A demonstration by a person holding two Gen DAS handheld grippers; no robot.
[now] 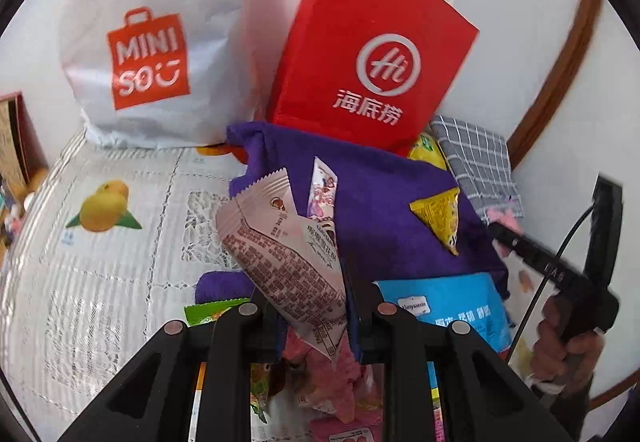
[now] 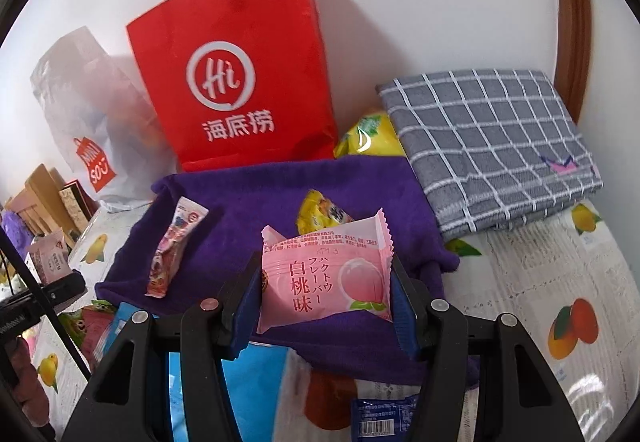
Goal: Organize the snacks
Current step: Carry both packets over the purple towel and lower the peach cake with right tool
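My left gripper [image 1: 314, 326] is shut on a silvery snack packet [image 1: 288, 254] with red print, held upright over the purple towel [image 1: 380, 201]. On that towel lie a slim pink packet [image 1: 322, 193] and a yellow packet [image 1: 440, 217]. My right gripper [image 2: 324, 302] is shut on a pink peach-flavour packet [image 2: 324, 278], its blue pads pressing both side edges. It hovers over the towel's [image 2: 260, 201] near edge. The slim packet [image 2: 176, 250] lies to its left and the yellow packet [image 2: 320, 209] just behind it.
A red paper bag [image 2: 236, 81] and a white shopping bag [image 1: 152, 41] stand against the wall behind the towel. A folded grey checked cloth [image 2: 492, 145] and a yellow-green bag [image 2: 368, 133] sit at the right. A blue packet [image 1: 452, 306] and more snacks lie below the grippers. A hand [image 1: 568, 342] shows at the right.
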